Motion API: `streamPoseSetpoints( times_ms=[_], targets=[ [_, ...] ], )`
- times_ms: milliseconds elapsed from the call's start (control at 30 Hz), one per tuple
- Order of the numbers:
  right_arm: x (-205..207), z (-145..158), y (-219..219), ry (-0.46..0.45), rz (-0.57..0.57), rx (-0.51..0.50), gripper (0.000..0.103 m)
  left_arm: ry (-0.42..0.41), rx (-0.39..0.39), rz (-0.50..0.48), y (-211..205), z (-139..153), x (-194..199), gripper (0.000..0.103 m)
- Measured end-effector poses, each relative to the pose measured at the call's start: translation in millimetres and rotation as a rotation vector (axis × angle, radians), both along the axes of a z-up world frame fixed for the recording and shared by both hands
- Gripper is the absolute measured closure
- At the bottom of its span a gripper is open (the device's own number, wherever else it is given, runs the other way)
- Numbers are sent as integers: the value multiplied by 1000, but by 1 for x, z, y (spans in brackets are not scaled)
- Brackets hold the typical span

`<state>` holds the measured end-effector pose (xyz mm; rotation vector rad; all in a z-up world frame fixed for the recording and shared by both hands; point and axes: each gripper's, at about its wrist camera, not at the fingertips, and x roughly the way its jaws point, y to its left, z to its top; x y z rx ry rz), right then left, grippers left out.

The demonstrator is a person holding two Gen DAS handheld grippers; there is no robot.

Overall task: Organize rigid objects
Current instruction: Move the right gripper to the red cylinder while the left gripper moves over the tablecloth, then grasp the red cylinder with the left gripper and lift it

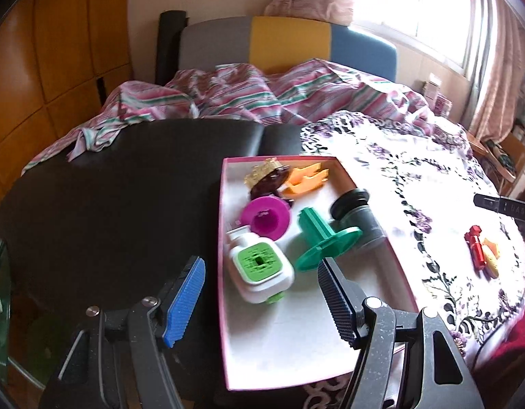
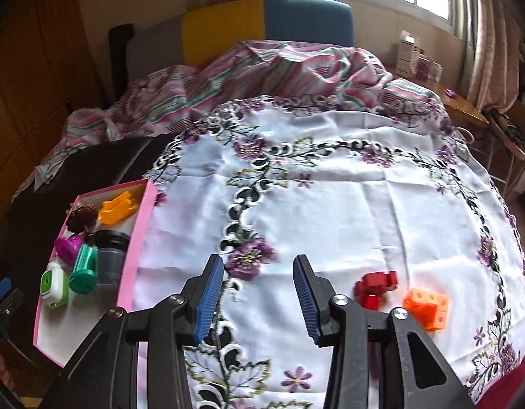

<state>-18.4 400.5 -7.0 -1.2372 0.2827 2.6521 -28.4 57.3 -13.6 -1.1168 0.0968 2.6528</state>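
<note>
The left tongs (image 1: 262,293) stand spread with nothing between the blue pads, hovering over the near end of a shallow pink-edged box (image 1: 224,272) with a white floor. In the box lie a white bottle with a green square cap (image 1: 259,269), a magenta cup (image 1: 266,217) on its side, a green spool (image 1: 322,237), a dark grey jar with a black lid (image 1: 359,216), an orange plastic piece (image 1: 305,180), a dark brown piece (image 1: 267,184) and a small yellowish clear piece (image 1: 262,169). None of them shows a label that can be read.

The right tongs (image 2: 259,296) are also spread and empty, above a white cloth embroidered with purple flowers (image 2: 330,204) that covers the bed. Just right of them on the cloth lie a red block toy (image 2: 376,286) and an orange cube with round holes (image 2: 427,308), close together; whether they touch cannot be told. The box sits at the cloth's left edge, partly on a black surface (image 1: 126,187).

At the right edge of the left view a black gripper part carries small pale letters, too blurred to read. Behind, a striped pink sheet (image 1: 245,92) lies crumpled before a grey, yellow and blue headboard (image 1: 289,44).
</note>
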Motion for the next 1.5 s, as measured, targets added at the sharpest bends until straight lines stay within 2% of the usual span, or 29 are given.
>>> streamPoseSetpoints(
  times_ms=[300, 400, 467, 700, 800, 967, 1000, 1133, 1300, 1500],
  targets=[
    [37, -1, 83, 36, -266, -17, 60, 14, -12, -102, 40, 7, 1, 33],
    [51, -12, 107, 57, -360, -62, 60, 14, -17, -135, 53, 8, 2, 34],
    [57, -18, 121, 47, -413, -132, 60, 7, -17, -152, 62, 7, 1, 34],
    [79, -15, 141, 121, -519, -212, 60, -12, -10, -246, 102, 5, 3, 34],
    [87, -14, 147, 147, -573, -225, 60, -43, 17, -306, 124, 3, 2, 34],
    [104, -20, 165, 179, -664, -315, 60, -80, 20, -419, 173, -6, 6, 41],
    [105, -22, 168, 179, -674, -338, 60, -94, 25, -448, 185, -10, 6, 41],
    [104, -29, 173, 161, -674, -387, 60, -196, 49, -535, 226, -27, 5, 57],
    [100, -33, 172, 140, -652, -404, 60, -281, 66, -627, 273, -43, 8, 61],
    [96, -37, 173, 129, -631, -434, 60, -361, 86, -679, 322, -56, 1, 64]
  ],
)
